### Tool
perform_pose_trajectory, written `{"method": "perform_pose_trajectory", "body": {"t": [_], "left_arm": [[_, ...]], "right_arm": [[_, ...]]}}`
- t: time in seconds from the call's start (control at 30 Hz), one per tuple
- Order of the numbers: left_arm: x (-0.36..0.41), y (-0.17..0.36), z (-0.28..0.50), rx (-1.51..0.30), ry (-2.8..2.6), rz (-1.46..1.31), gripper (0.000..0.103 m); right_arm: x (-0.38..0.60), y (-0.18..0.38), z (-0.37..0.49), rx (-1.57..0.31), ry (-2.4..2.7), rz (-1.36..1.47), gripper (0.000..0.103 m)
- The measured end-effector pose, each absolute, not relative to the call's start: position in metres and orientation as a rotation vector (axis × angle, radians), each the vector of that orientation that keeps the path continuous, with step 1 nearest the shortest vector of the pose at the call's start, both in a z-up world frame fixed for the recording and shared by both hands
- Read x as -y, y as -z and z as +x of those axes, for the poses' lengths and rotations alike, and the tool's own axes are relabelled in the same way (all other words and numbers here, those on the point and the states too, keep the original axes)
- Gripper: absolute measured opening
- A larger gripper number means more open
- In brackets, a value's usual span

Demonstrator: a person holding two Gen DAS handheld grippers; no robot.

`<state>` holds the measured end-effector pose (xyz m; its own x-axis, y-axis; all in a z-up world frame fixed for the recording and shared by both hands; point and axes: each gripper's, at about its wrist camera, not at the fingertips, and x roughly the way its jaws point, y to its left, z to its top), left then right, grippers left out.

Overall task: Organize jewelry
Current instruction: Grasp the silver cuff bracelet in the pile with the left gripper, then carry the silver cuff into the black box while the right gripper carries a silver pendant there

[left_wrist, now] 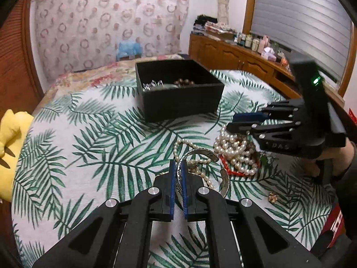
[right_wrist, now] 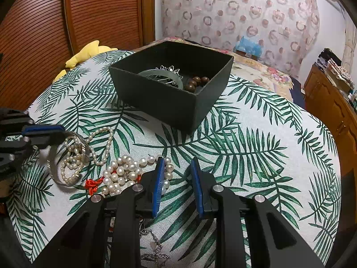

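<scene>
I have the left hand-held gripper (left_wrist: 177,164) clamped on the silver bangle (left_wrist: 179,176) by the pearl strands (left_wrist: 236,151); right hand-held gripper (right_wrist: 177,163) parted, empty; pearls threaded through could snag, dragging strands short of the black box (left_wrist: 178,98).

A bed spread with a white cover (right_wrist: 256,134) printed in green palm fronds fills the room's middle; past the cover's far edge a floral quilt (right_wrist: 263,71) shows. The far wall (left_wrist: 107,22) carries pale paper with pink ring motifs. A slatted wooden door (right_wrist: 89,11) stands beyond the bed. A low wooden cabinet (left_wrist: 227,53) crowded with bottles runs under a wood-framed window, its grey shutter (left_wrist: 299,22) closed
</scene>
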<state>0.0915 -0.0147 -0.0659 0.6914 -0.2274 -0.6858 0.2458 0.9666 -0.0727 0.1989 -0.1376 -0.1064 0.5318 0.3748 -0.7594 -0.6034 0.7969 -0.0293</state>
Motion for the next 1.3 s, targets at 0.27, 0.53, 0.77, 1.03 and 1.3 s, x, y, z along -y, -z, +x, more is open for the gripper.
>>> {"method": "perform_pose_trajectory", "body": {"t": [0.27,0.53,0.77,1.03,1.3], "left_arm": [[0.005,0.040,0.069,-0.678,0.255,-0.014,0.004],[-0.001,0.031,0.061,-0.645,0.247,-0.024,0.004],[-0.008,0.033,0.061,-0.644,0.241,-0.041,0.004],[-0.010,0.026,0.057,-0.625,0.238,-0.043,0.004],[-0.010,0.008,0.052,-0.587,0.235,-0.036,0.004]], "right_arm": [[0.138,0.106,0.200,-0.823,-0.595,-0.304,0.027],[0.137,0.106,0.197,-0.827,-0.604,-0.308,0.009],[0.141,0.091,0.185,-0.800,-0.627,-0.289,0.008],[0.145,0.029,0.163,-0.665,-0.652,-0.258,0.008],[0.151,-0.024,0.153,-0.568,-0.653,-0.249,0.008]]}}
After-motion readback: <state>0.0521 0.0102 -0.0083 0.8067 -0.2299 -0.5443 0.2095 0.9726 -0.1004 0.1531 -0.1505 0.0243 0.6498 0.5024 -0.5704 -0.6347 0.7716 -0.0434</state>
